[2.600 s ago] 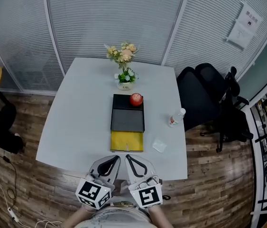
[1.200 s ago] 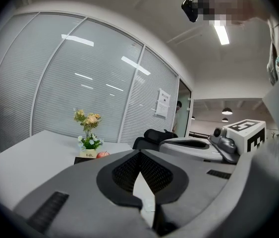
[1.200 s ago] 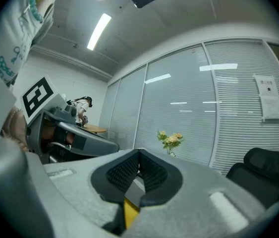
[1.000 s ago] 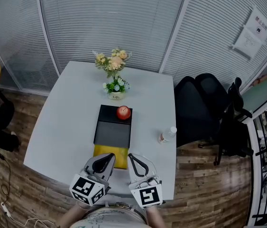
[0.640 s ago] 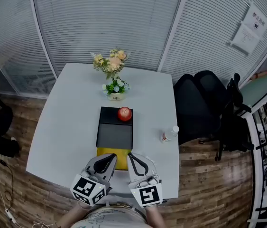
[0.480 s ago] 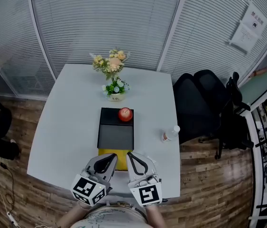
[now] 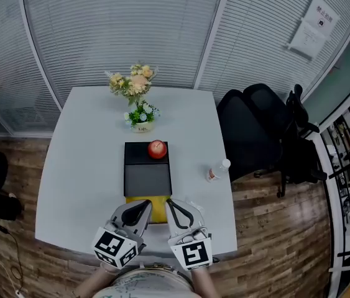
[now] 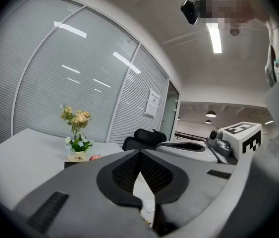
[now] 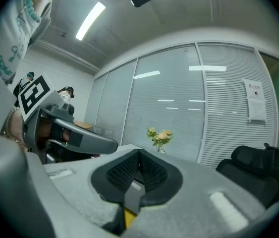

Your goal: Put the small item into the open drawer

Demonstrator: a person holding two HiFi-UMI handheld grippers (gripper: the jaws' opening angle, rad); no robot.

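Apple (image 7: 156, 148), our likely small item, sits on the far end of the box (image 7: 147, 179), beyond the open yellow drawer (image 7: 157, 208); left gripper (image 7: 145, 205) and right gripper (image 7: 170, 203) hover closed and empty. We should open one wide and clasp the apple's middle from above. The pot (image 8: 78, 156) seems to read "Life".

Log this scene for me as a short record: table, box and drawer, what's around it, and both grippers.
table: white table
box: black box, mid-table
drawer: yellow drawer, pulled open toward the person
apple: red apple on the box's far end
flowers: flowers in a small pot beyond the box
bottle: bottle lying right of the box
left gripper: shut, empty, over the drawer's near edge
right gripper: shut, empty, beside it
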